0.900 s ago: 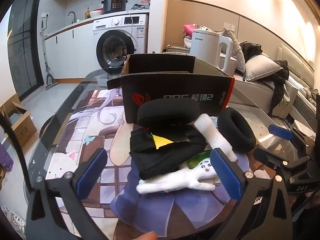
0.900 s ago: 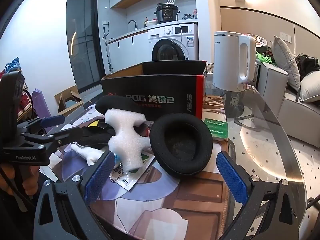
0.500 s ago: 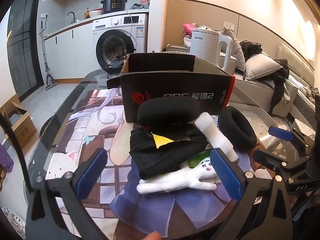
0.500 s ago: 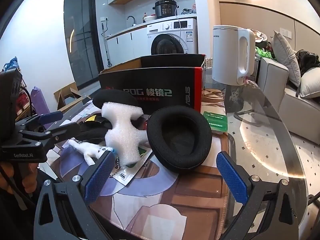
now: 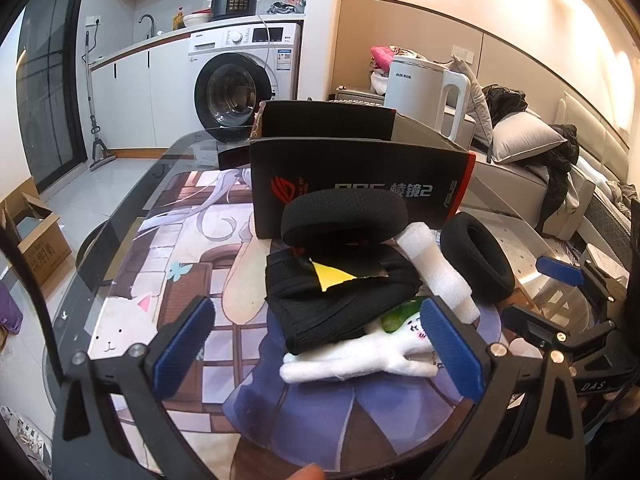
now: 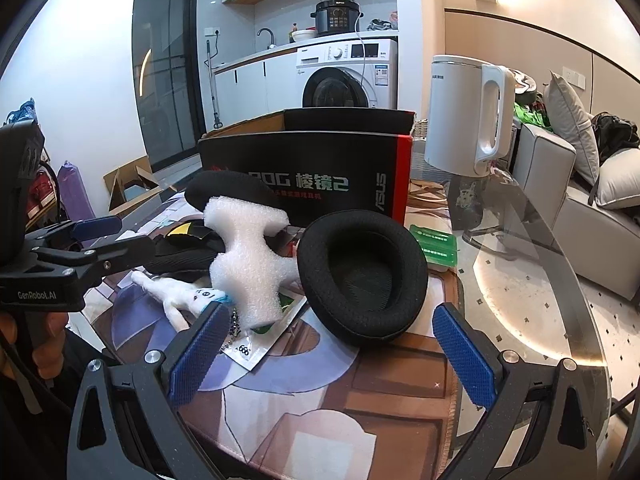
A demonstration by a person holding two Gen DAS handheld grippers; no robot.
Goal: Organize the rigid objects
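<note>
Hovering low over the near edge of the table, the left gripper and the right gripper each have jaws spread wide with nothing between them, so neither holds anything yet

A small pile sits on the printed mat in front of the open black box, whose lid stands up behind it; judged from the task, that box is the likely place for the loose parts. 2 black ear cushions belong to the pile: 1 ear cushion rests on top against the front wall of the box, and the other ear cushion stands tilted on its edge, hollow side facing the right wrist camera. Between them lies a white foam spacer, propped on a black folded pouch and a printed packet. A white plush cat lies along the near side, touching the pouch, and falls between the left gripper's fingers

The right gripper is lined up with the tilted cushion, which sits just ahead of its blue pads, so that cushion looks like its probable first pick. Its soft ring would probably squash under a pinch, so a grip across the rim seems wiser. A white kettle stands near the box, and a green packet lies beside the cushion
</note>
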